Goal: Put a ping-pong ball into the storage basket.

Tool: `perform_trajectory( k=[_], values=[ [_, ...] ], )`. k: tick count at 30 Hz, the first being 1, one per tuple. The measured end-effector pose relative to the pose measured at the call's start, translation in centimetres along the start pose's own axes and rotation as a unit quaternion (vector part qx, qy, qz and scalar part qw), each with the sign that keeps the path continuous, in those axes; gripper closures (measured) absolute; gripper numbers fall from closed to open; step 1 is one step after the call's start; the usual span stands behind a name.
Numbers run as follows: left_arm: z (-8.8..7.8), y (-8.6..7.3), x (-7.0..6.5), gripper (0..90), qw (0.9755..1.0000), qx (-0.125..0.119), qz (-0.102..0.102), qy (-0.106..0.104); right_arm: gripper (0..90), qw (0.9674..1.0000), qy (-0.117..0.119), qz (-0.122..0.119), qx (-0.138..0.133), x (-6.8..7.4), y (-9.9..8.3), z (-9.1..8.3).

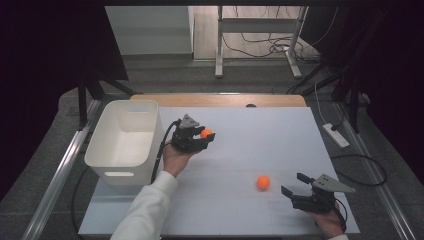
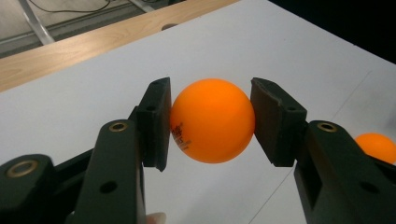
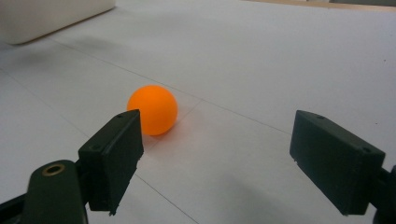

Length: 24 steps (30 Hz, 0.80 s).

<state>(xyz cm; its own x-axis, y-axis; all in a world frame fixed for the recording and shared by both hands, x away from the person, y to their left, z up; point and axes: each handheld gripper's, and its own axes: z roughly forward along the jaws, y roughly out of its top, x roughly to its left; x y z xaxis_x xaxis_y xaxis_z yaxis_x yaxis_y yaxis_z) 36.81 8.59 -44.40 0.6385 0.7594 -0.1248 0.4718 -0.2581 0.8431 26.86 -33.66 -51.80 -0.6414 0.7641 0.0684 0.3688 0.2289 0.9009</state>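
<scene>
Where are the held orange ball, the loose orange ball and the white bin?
held orange ball (image 2: 212, 120), left gripper view, centre of its front face.
loose orange ball (image 1: 263, 182), high view, its top middle.
white bin (image 1: 102, 132), high view, left wall.

This looks like a lab or test room set up for recording, not a home. The work table (image 1: 235, 100) has a wooden top covered by a plain white sheet (image 1: 280, 145), with metal rails (image 1: 60, 170) running along both sides — the kind of frame that carries cameras or lights. Dark curtains (image 1: 50, 55) hang at left and right, closing the bench off. On the grey floor beyond stands a bare metal desk frame (image 1: 257, 30) with loose cables (image 1: 260, 47) tangled under it, and a white power strip (image 1: 336, 135) lies beside the table — more cable trails from it. A plain white plastic bin (image 1: 125, 137) sits on the table's left edge.
</scene>
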Motion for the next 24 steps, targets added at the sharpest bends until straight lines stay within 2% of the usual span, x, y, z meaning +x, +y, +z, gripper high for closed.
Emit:
perform_trajectory(
  k=[17,24],
  values=[
    [-2.2,0.4,-0.4,50.6,0.9997,-0.026,0.005,0.0,17.3,1.0,-0.001,-0.001,0.001,0.0,0.0,0.0],
    [-2.9,0.4,-0.8,50.6,0.9996,-0.027,0.009,0.001,17.2,1.0,-0.002,-0.002,-0.002,0.0,0.1,-0.1]
  ],
)
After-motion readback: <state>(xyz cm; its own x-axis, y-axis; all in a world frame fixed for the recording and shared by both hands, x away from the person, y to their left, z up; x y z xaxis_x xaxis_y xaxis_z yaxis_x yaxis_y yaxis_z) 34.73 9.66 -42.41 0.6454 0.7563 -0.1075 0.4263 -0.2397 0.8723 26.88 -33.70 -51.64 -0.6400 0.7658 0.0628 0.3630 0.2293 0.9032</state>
